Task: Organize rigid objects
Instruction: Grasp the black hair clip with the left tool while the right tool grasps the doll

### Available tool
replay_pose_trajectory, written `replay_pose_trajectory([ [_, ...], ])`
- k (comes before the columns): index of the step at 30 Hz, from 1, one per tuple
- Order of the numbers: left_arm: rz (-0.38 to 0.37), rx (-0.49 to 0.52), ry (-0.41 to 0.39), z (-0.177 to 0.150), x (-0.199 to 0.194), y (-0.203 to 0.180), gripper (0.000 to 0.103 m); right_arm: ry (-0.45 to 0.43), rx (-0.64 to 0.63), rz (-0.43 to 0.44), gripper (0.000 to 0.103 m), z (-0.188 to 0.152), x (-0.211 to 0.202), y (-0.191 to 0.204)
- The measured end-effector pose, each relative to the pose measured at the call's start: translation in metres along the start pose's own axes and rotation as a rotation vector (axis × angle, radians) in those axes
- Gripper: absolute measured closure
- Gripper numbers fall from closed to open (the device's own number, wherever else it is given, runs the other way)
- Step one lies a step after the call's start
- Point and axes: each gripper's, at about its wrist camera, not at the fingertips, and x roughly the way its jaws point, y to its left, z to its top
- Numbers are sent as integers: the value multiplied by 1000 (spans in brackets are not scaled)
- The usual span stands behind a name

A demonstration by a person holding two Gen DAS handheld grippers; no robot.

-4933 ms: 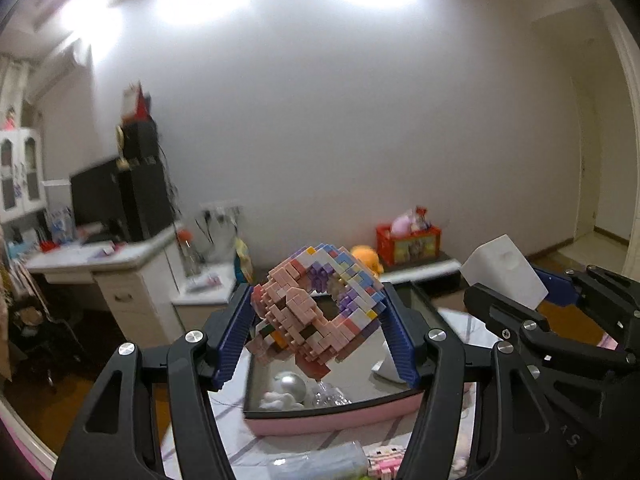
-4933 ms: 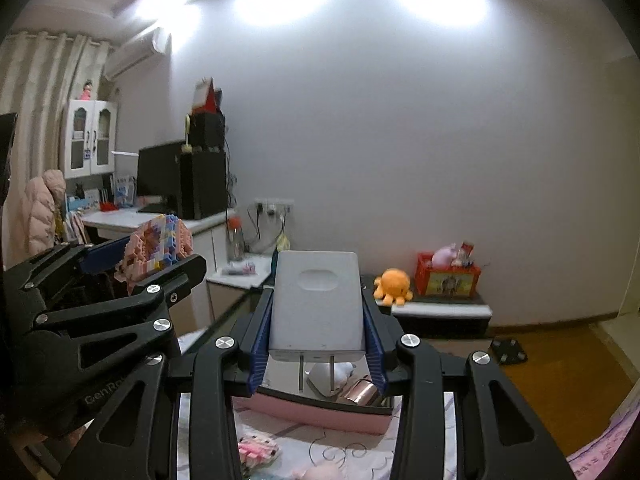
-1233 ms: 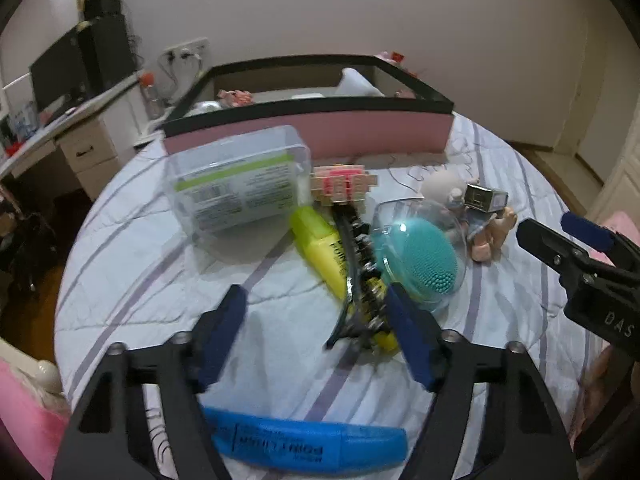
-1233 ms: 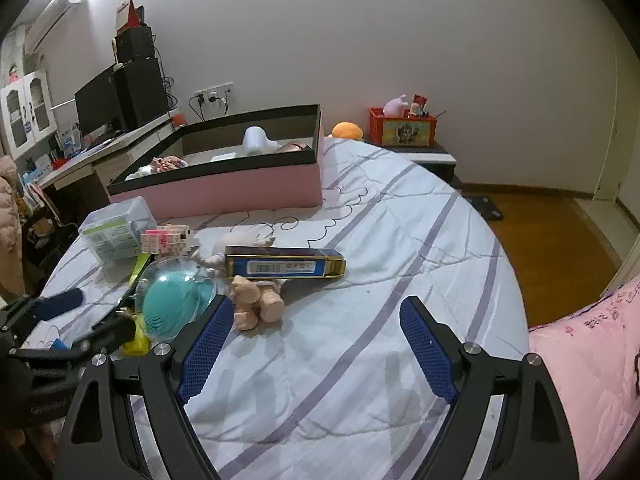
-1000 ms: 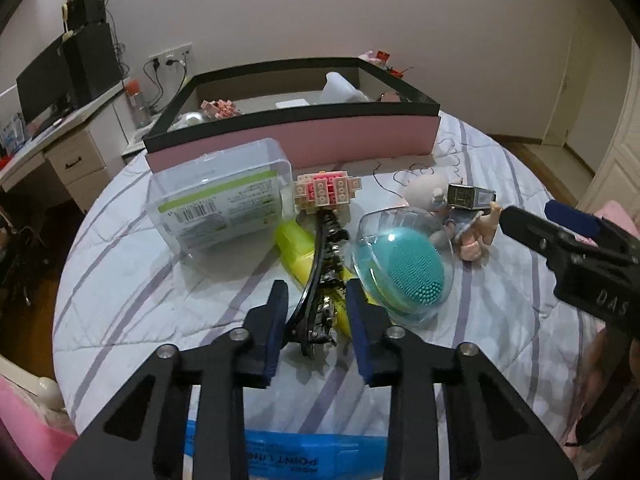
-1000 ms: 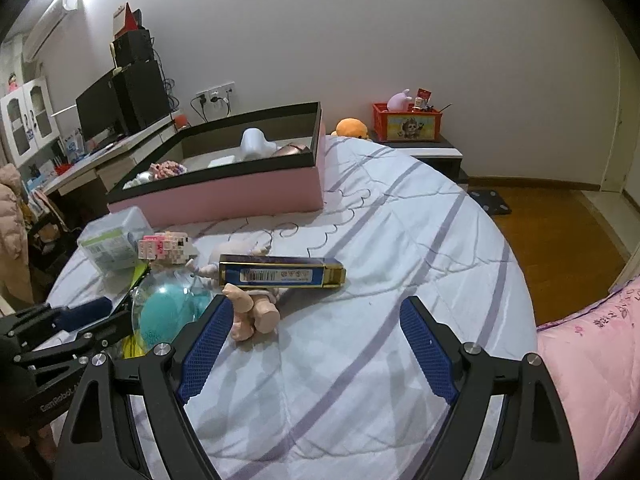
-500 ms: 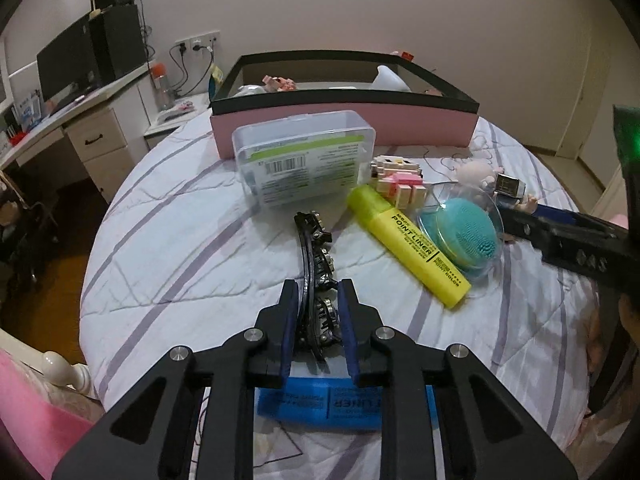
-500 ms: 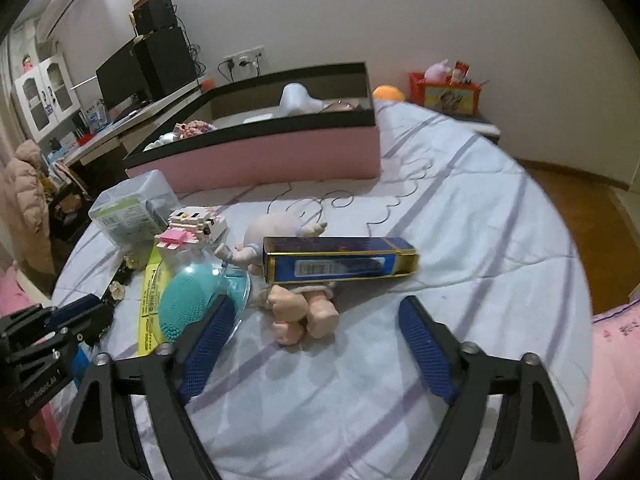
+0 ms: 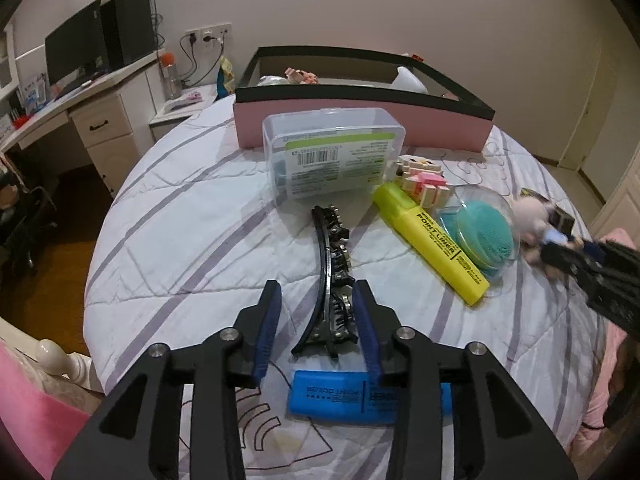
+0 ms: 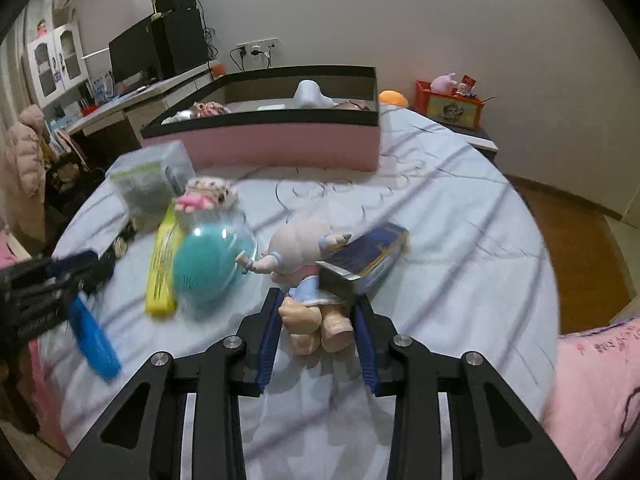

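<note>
A black hair clip (image 9: 330, 276) lies on the striped bed cover. My left gripper (image 9: 318, 308) is open, its fingers on either side of the clip's near end, not touching it. A small doll (image 10: 308, 280) with a pale head and tan legs lies in front of a blue box (image 10: 366, 260). My right gripper (image 10: 316, 320) is partly closed around the doll's legs, its pads close to or just touching them. The pink storage box (image 9: 360, 120) with a black rim stands at the far side and shows in the right wrist view (image 10: 260, 140) too.
A clear plastic case (image 9: 332, 152), a pink brick figure (image 9: 420, 180), a yellow highlighter (image 9: 432, 236), a teal brush in a clear dome (image 9: 480, 232) and a blue highlighter (image 9: 360, 396) lie nearby. A desk (image 9: 80, 108) stands left of the bed. The bed's edge curves close on the left.
My left gripper has opened and let go of the hair clip, which now lies on the bed. My right gripper has moved in and narrowed around the doll's legs.
</note>
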Motion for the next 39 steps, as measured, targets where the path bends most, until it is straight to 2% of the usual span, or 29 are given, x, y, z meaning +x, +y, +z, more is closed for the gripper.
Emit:
replay_pose_trajectory([
  [3,7,5,3,-1,2,-1,63,0,52,71,68,-6,-3,-9],
  [8,8,6,6,2,5,-2,63,4,71,100,67,0,8,-15],
  [9,8,7,6,2,6,-3,63,8,72,101,66,2,10,-15],
  [11,6,9,8,3,8,-3,63,20,62,106,56,5,16,-14],
  [18,4,3,1,4,9,-3,63,10,10,57,57,6,22,-2],
  [20,9,3,-5,4,8,-4,64,-15,0,45,57,5,18,1],
  [22,-1,1,-13,3,6,-5,71,-40,-4,44,57,3,12,3],
  [30,-9,-13,-34,2,-4,-5,75,-152,34,93,57,7,-19,2],
  [33,-5,-20,-56,4,-13,-3,75,-162,103,198,57,11,-23,-7],
  [36,-2,-10,-54,4,-13,-4,78,-177,82,164,57,13,-27,-2],
  [39,-21,-9,-26,1,-7,-7,78,-163,89,186,57,13,-24,2],
])
